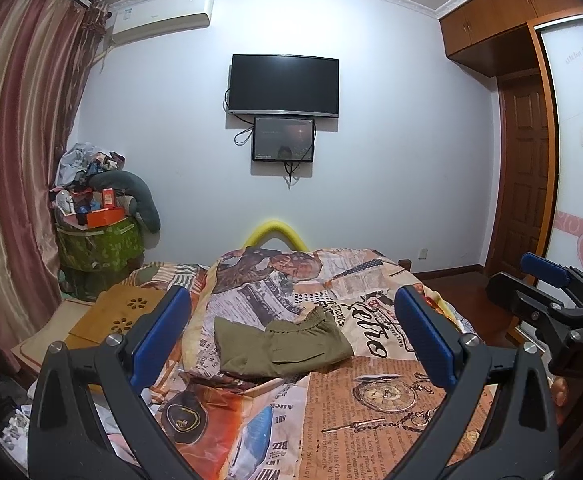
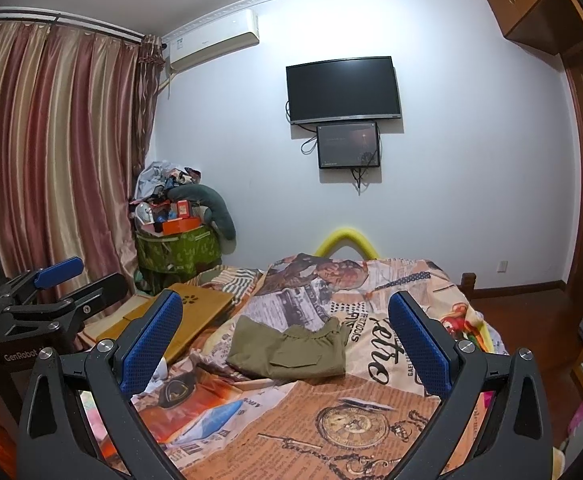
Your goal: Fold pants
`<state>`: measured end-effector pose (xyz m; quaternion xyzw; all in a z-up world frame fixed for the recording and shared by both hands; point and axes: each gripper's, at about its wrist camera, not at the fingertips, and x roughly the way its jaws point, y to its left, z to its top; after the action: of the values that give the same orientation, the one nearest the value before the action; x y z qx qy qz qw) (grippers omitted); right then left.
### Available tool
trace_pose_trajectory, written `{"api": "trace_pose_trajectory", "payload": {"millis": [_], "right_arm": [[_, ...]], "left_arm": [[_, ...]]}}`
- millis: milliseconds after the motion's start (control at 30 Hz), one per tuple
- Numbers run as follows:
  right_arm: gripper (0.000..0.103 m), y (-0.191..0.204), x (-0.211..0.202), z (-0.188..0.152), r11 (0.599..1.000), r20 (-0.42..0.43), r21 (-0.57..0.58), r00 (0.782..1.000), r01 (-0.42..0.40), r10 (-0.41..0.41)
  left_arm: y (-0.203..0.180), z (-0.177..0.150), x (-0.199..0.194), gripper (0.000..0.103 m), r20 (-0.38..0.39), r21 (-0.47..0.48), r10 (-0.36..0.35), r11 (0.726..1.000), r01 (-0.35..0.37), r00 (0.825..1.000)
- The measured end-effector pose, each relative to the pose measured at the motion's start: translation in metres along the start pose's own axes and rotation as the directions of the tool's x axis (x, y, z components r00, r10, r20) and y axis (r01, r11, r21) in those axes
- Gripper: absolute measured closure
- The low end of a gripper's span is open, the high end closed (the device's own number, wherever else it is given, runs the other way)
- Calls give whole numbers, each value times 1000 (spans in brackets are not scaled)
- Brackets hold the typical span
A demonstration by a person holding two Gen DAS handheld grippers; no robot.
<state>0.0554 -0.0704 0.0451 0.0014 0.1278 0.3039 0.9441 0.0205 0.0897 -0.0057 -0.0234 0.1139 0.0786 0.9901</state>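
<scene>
On the bed's newspaper-print orange quilt (image 1: pixel 371 408), the olive-green fabric pants (image 1: pixel 279 346) are seen folded into a compact rectangle, elastic waistband on the far right side, a wooden lap tray (image 2: pixel 195 312) lying off to their left. The left gripper (image 1: pixel 291 332) with blue-padded black fingers is held wide open, nothing gripped, above the quilt and short of the pants. The right gripper (image 2: pixel 285 334) is likewise wide open and empty, not touching the pants.

I see my left gripper (image 1: pixel 291 332) with jaws spread wide, holding nothing. Olive pants (image 1: pixel 279 346) lie folded on the newsprint-pattern bedspread (image 1: pixel 371 400) between the blue pads. My right gripper (image 1: pixel 531 284) sits at the right edge.
</scene>
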Motion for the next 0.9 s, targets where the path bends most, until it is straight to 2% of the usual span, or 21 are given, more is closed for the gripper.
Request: {"api": "trace_pose_trajectory", "payload": {"millis": [300, 700, 900], "right_arm": [[1, 0, -2, -2, 1000, -2, 11, 1000, 1, -1], [1, 5, -3, -3, 1000, -9, 9, 1000, 2, -2], [1, 5, -3, -3, 1000, -8, 11, 1000, 3, -2]], "left_arm": [[4, 1, 2, 0, -14, -14, -16, 1000, 16, 1000], [-2, -1, -1, 0, -9, 11, -24, 1000, 24, 1000], [-4, 0, -2, 0, -17, 21, -56, 998, 56, 998]]}}
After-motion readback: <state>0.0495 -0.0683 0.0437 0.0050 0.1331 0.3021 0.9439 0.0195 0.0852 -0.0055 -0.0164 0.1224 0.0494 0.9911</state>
